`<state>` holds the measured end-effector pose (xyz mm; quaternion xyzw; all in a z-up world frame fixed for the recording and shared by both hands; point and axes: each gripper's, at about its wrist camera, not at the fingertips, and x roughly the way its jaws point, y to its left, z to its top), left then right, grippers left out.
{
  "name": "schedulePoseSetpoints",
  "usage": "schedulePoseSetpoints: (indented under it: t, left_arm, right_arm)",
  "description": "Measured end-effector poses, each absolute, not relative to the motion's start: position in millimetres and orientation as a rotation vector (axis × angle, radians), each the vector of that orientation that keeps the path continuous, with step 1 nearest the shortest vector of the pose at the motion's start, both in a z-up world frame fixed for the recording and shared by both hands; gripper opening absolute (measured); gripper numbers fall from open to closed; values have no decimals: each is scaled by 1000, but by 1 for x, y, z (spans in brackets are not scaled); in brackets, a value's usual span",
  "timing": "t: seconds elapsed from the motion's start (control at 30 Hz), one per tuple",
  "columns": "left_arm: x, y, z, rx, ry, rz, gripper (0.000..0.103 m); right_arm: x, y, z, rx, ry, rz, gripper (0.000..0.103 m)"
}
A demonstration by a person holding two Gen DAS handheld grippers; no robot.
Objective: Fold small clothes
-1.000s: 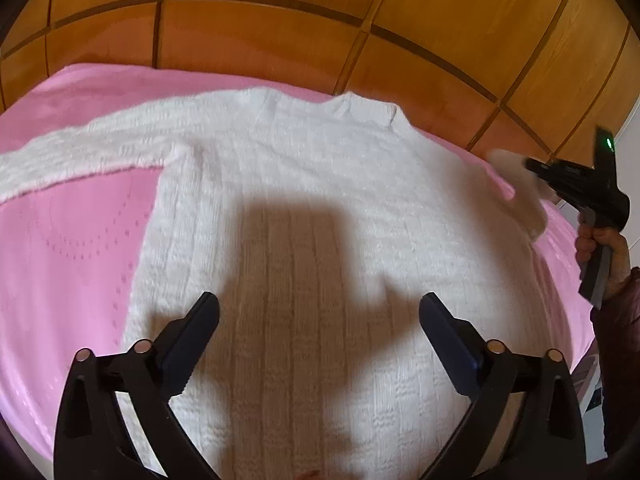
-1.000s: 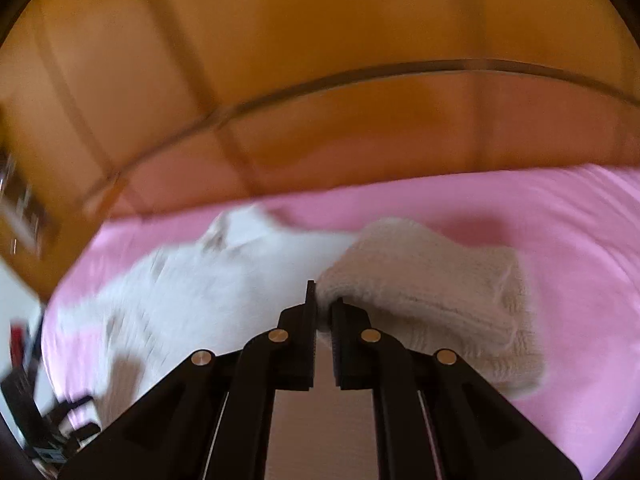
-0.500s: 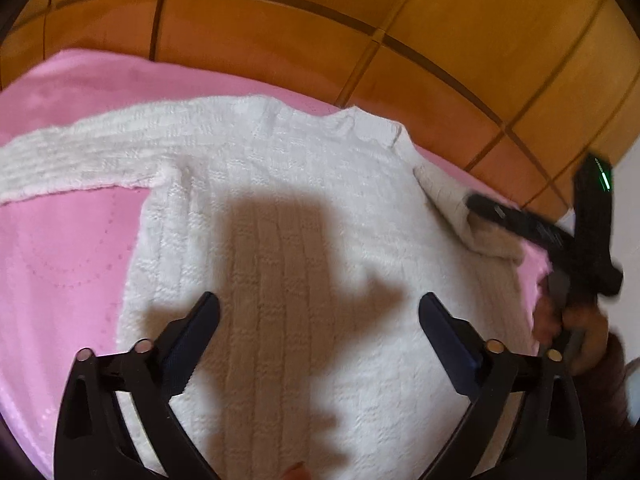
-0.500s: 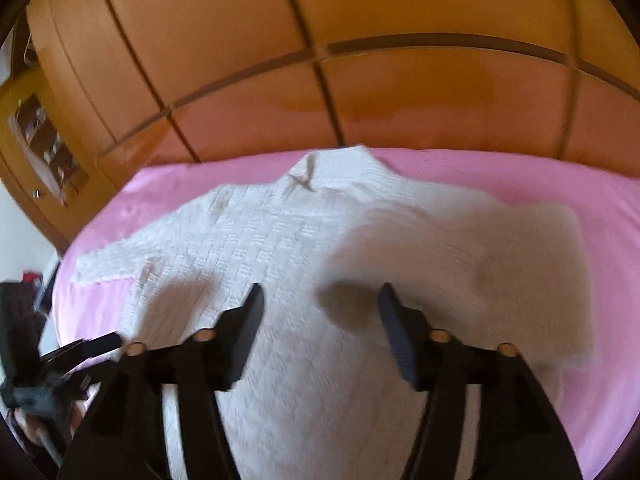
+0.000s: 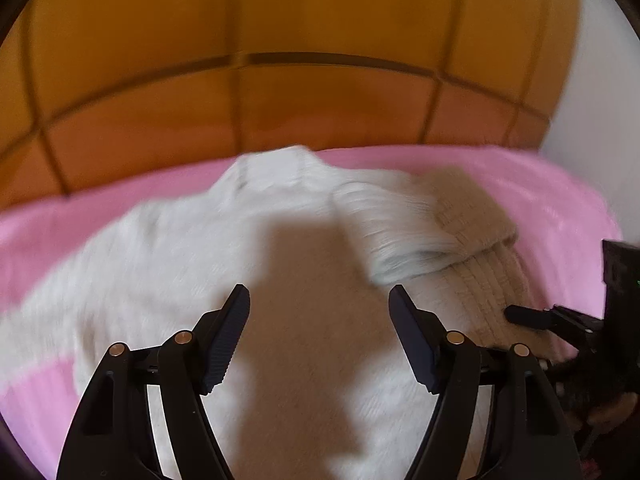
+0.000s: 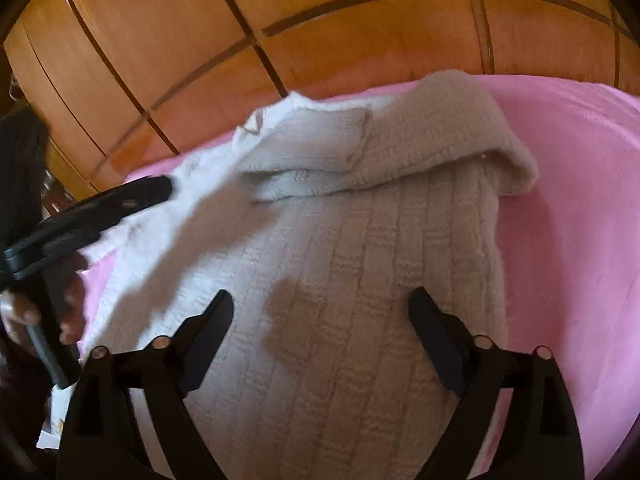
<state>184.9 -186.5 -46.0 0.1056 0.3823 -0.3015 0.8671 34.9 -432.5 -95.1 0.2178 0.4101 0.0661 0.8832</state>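
A small white knitted sweater [image 6: 340,264] lies flat on a pink bedspread [image 6: 568,216], collar toward the wooden wall. Its right sleeve [image 6: 380,148] lies folded across the chest. It also shows, blurred, in the left wrist view [image 5: 280,280], with the folded sleeve [image 5: 420,232] at the right. My left gripper [image 5: 319,336] is open and empty above the sweater's body; it also appears at the left of the right wrist view [image 6: 100,208]. My right gripper [image 6: 320,340] is open and empty above the lower body; it shows at the right edge of the left wrist view [image 5: 560,320].
A wooden panelled wall [image 6: 320,32] stands right behind the bed. The pink bedspread [image 5: 552,200] extends to the right of the sweater. A white wall [image 5: 592,80] shows at the far right. Something white lies below the bed's left edge [image 6: 56,420].
My right gripper carried the right sleeve over the chest, opened and let it go, then drew back. My left gripper swung toward the right and its view is now blurred.
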Motion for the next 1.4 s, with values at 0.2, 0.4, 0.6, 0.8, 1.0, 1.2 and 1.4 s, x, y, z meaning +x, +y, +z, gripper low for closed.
schedulePoseSetpoints:
  t: [0.2,0.4,0.6,0.8,1.0,1.2,1.4]
  left_arm:
    - [191,-257,-66,480,770,-685,71]
    - [224,-287,-86,468,862,-666,17]
    - [270,-199,-78,-199,986,-646,13]
    - [286,-131,-110,-517,1051,-565,5]
    - [286,-105,-117,-600,1048,-531,5]
    - [278,-92,-108,-573,1012,-517,5]
    - [276,-77,-108,-529,999,-465,5]
  right_arm:
    - [29,-438,-102,532,764,170,97]
    - [26,-445,-104,586,731,208,98]
    - [25,-441,-103,579,727,211,100]
    - [30,-439,-96,595,763,194,100]
    - [36,-455,-85,689,771,148,100]
    - [52,-471,-61,689,708,88,100]
    - [113,-468,-62,622,750,23,100]
